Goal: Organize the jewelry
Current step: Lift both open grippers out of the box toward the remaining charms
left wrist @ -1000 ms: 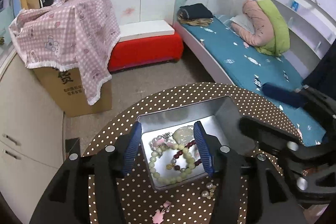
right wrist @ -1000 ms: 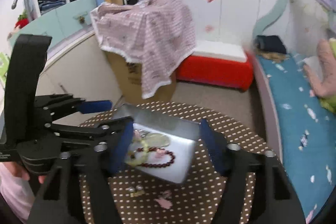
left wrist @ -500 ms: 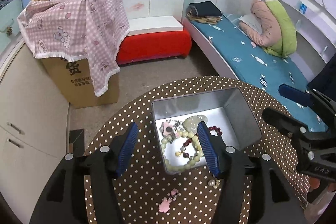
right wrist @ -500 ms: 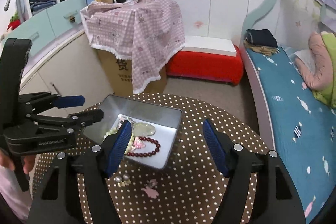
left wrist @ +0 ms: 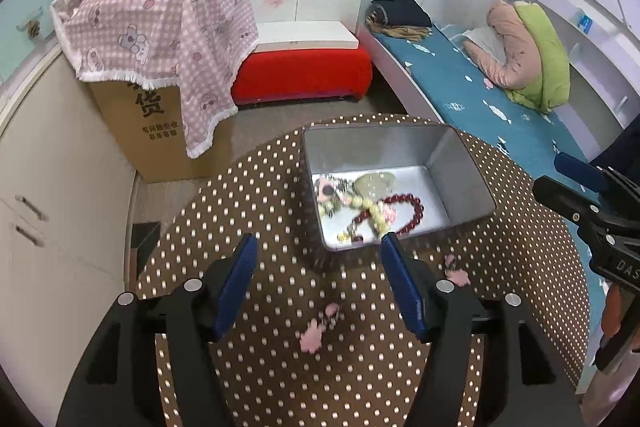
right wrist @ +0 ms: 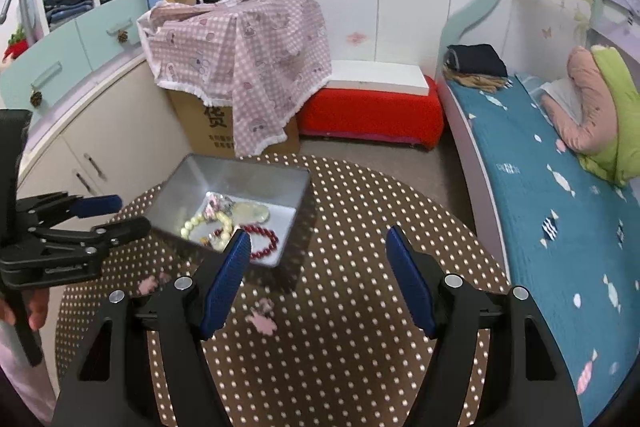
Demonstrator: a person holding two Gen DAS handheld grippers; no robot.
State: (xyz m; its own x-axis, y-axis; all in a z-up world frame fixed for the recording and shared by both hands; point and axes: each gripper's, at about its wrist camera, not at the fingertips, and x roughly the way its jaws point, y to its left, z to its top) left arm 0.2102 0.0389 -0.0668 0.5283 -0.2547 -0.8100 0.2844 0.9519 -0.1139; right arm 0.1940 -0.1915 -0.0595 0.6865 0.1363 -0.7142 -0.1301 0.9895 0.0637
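Left wrist view: left claw (left wrist: 316, 257) is opening, empty, above the dotted tabletop (left wrist: 260, 195); right claw (right wrist: 316, 247) is spread, empty; metal tin (left wrist: 464, 163) near the far edge holds bracelets (left wrist: 404, 215); box writing unreadable

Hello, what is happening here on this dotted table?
A person holds a tool in each hand over the table, sorting jewelry. The metal tin already holds a red bead bracelet and a pale bead bracelet. Pink pieces lie outside it. The left tool is opening, empty; the right tool is open, empty.
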